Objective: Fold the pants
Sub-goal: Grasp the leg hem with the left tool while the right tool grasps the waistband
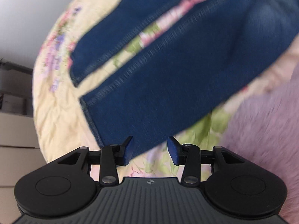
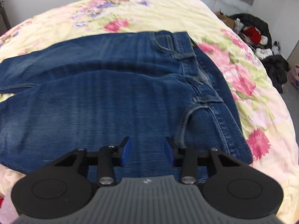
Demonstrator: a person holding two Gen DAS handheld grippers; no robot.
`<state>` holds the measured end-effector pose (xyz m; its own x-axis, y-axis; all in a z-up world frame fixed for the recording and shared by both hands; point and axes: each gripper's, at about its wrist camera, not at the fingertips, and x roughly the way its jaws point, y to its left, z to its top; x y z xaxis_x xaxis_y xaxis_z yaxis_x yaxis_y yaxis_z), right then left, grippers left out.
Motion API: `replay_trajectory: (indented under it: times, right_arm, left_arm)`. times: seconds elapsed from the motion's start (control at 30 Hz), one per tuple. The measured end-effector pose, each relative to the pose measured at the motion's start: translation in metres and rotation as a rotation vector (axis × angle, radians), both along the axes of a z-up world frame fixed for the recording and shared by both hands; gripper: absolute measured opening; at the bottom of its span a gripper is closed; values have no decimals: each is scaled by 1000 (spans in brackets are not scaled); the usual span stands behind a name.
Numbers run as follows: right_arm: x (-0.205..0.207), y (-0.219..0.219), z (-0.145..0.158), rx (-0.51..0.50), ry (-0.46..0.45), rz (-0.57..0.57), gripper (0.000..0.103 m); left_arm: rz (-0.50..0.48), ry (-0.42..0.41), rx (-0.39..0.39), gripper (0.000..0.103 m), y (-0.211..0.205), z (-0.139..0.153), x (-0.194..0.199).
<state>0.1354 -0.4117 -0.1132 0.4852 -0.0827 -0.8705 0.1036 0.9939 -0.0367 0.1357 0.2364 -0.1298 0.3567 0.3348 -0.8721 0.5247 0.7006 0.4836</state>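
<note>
1. Flowered bedding covers the bed (image 2: 243, 85), and the jeans (image 2: 104, 104) lie flat on it, unfolded, both legs side by side with a thin strip of sheet showing between them.
2. Their long axis runs across the right wrist view: waistband at the right, legs stretching off to the left.
3. Right hand-held gripper (image 2: 147, 151) hangs over the near thigh just beside the front pocket; its jaws stand partly apart with denim below them but nothing pinched.
4. Left hand-held gripper (image 1: 151, 150) hangs at the near leg's hem end (image 1: 149, 93); its jaws are likewise apart and empty, one pad over the cloth's edge, the other over sheet.
5. Each hand is thus nearest its own end of the near leg, which I judge suits lifting that leg over onto the far one.
6. Beyond the bed, a pile of clothes (image 2: 257, 35) lies on the floor at far right; no containers hold anything relevant.
</note>
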Motion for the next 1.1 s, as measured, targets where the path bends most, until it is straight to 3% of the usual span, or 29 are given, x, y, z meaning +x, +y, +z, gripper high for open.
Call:
replay_trajectory:
  times: [0.17, 0.33, 0.4, 0.43, 0.47, 0.57, 0.8, 1.1]
  right_arm:
    - [8, -8, -11, -47, 64, 21, 33]
    - [11, -11, -18, -55, 86, 21, 33]
    - [10, -11, -20, -60, 98, 28, 33]
    - [10, -11, -21, -67, 102, 36, 33]
    - [9, -12, -21, -71, 105, 46, 33]
    - [5, -13, -18, -82, 101, 95, 33]
    - [-3, -9, -5, -127, 75, 260, 33]
    - [-19, 2, -6, -185, 62, 460, 25]
  left_arm:
    - [-108, 73, 119, 56, 0, -43, -3]
    - [-122, 22, 181, 60, -5, -62, 0]
    - [-114, -12, 186, 48, -9, -59, -1]
    - [-111, -31, 178, 36, -9, -57, -2]
    - [-101, -51, 169, 26, -9, -53, -4]
    - [-44, -124, 127, 9, -11, -35, -5]
    - [156, -327, -11, 4, -22, 36, 5]
    - [283, -427, -63, 3, -33, 106, 31]
